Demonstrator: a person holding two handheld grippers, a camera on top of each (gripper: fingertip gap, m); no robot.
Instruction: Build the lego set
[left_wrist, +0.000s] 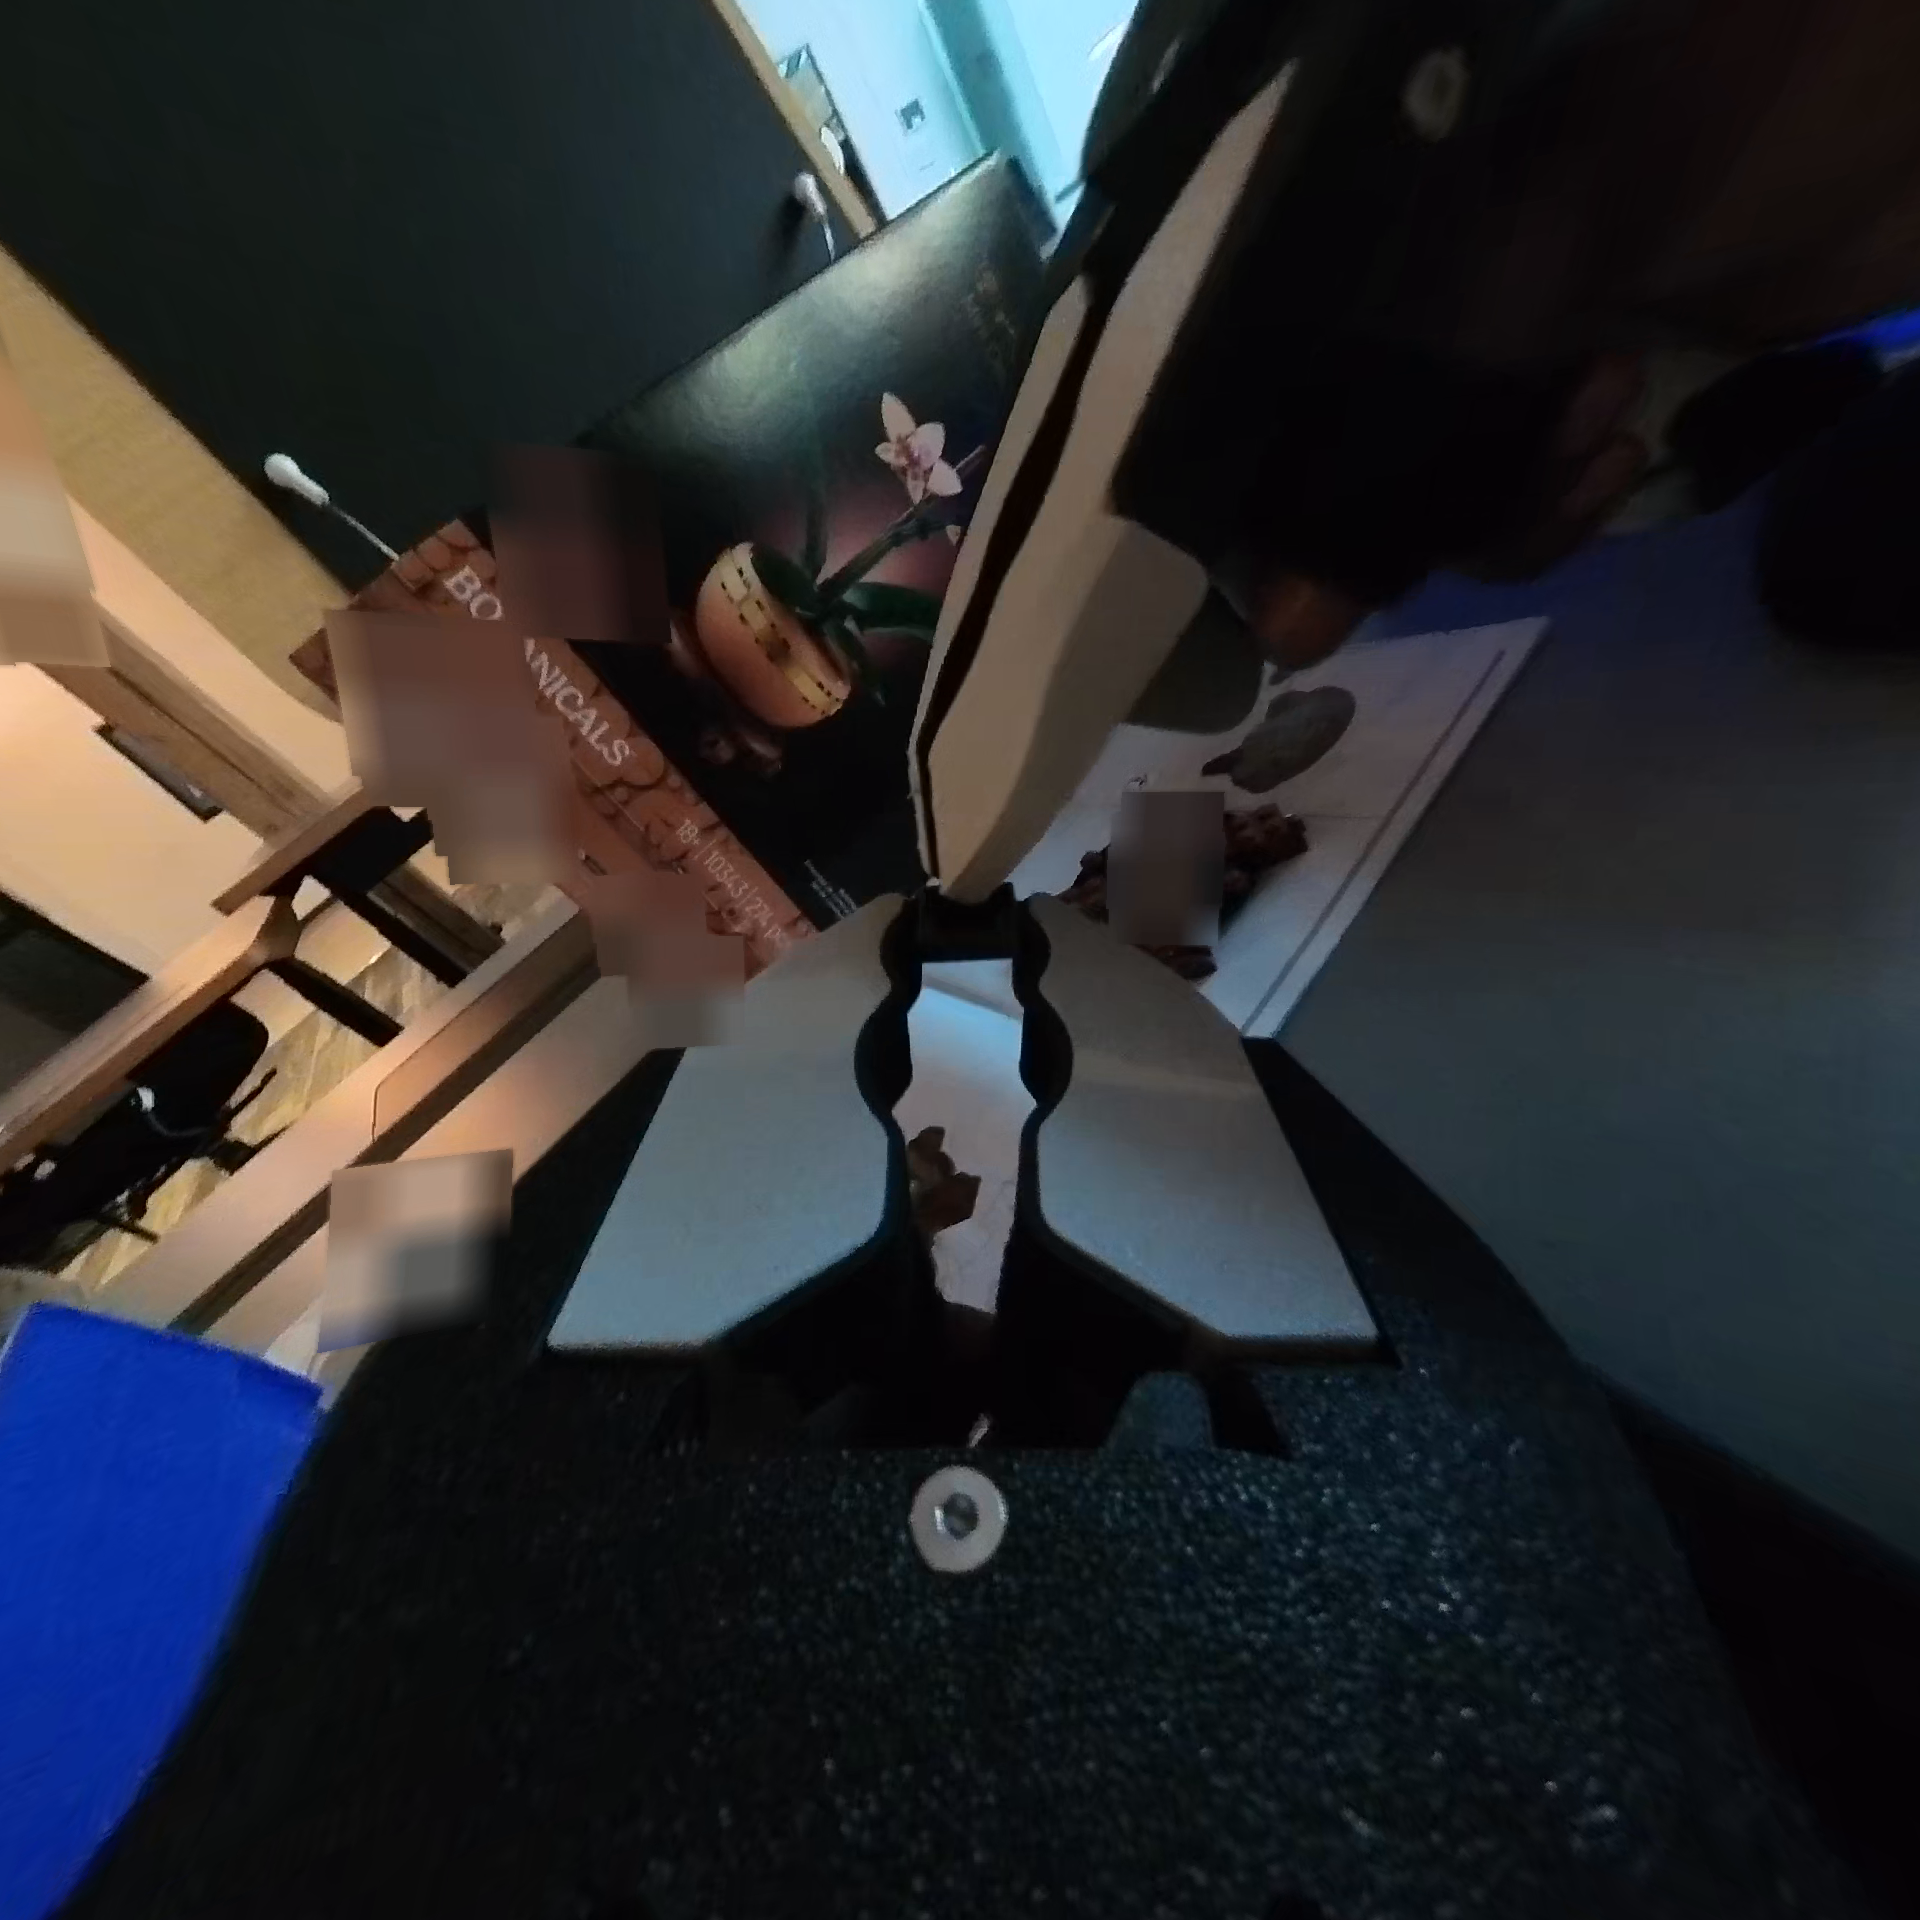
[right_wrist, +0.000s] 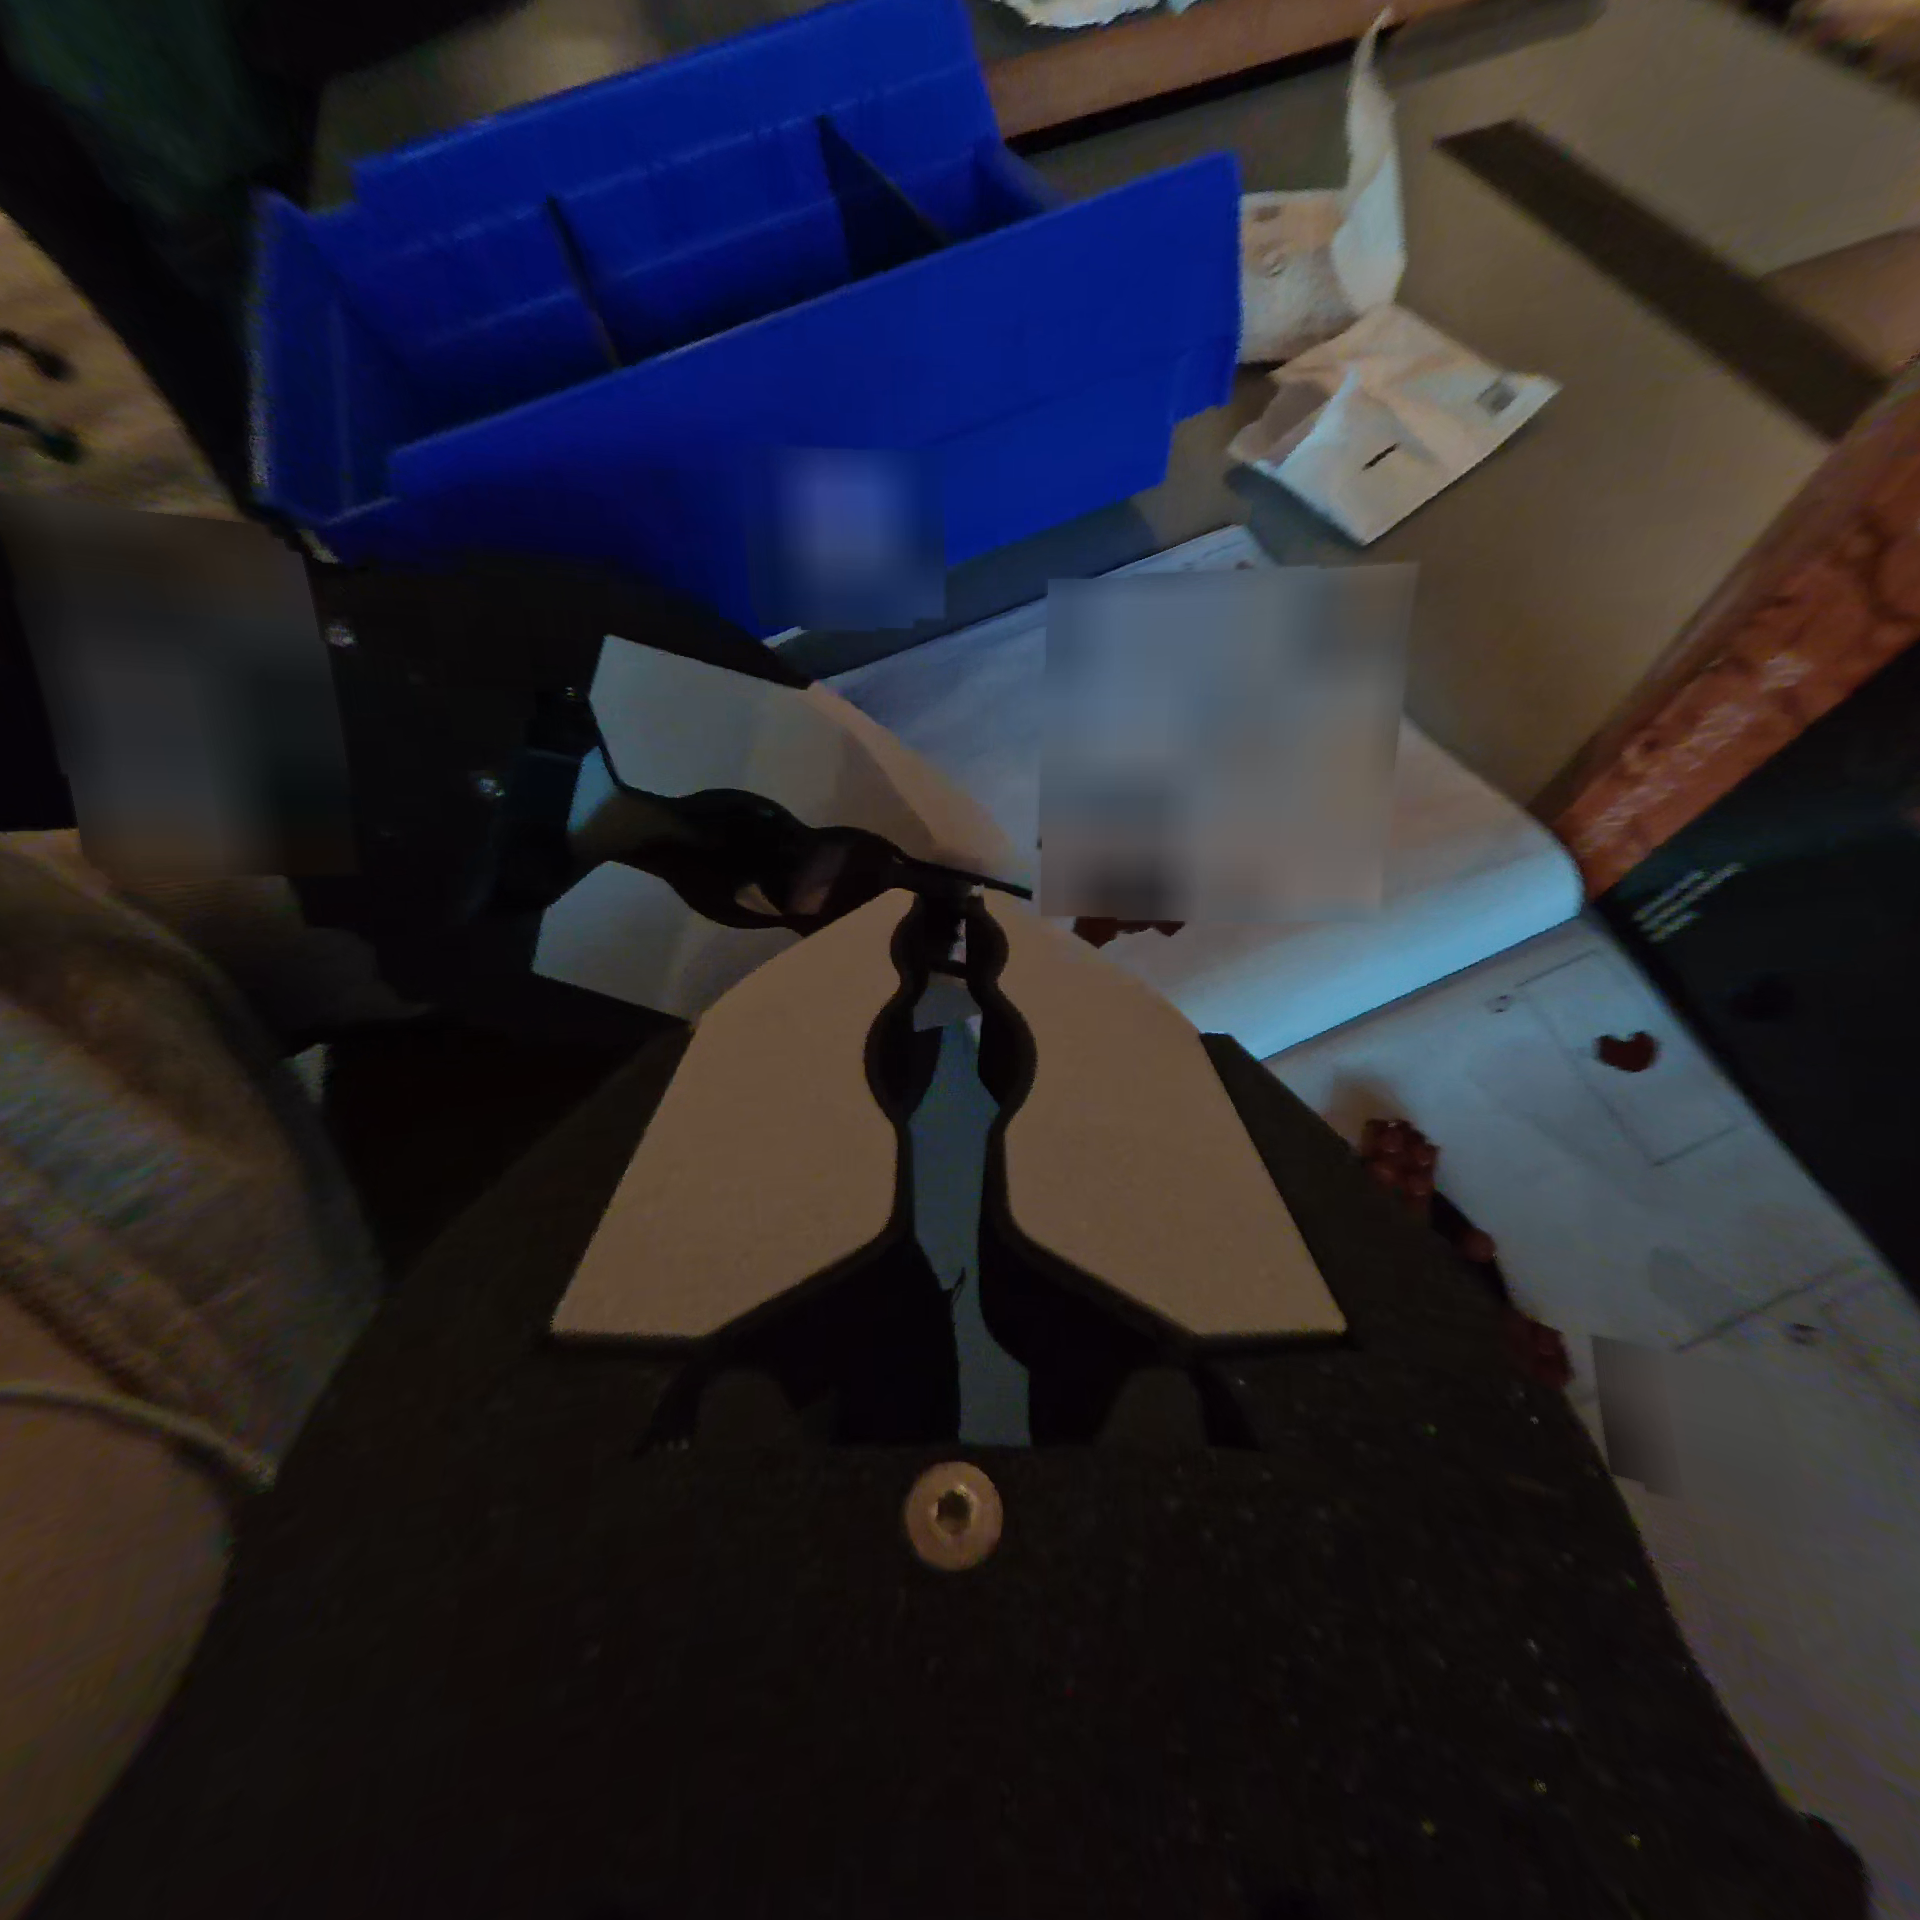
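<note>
Black plastic, a small flat piece (left_wrist: 961, 923), sits pinched between the tips of the left claw (left_wrist: 961, 930), whose pads press on its 2 ends. The right claw (left_wrist: 935, 883) meets it from above, its fingers nearly together on the piece's top edge; in the right wrist view the right claw (right_wrist: 951, 935) is clenched on something small and dark at its tips, though blur hides just what. Both claws hover above a white instruction sheet (left_wrist: 1382, 790) lying on the grey table (left_wrist: 1662, 935). Dark red bits (right_wrist: 1403, 1148) are scattered over the sheet. A black box (left_wrist: 790, 623) with a potted orchid pictured on it stands just beside the sheet. A blue bin (right_wrist: 810, 343) with dividers stands toward the table's far edge, and torn white bags (right_wrist: 1382, 426) lie beside it. The 2 claws look to be joining or pulling something at the black piece; whether it is seated I cannot tell.
</note>
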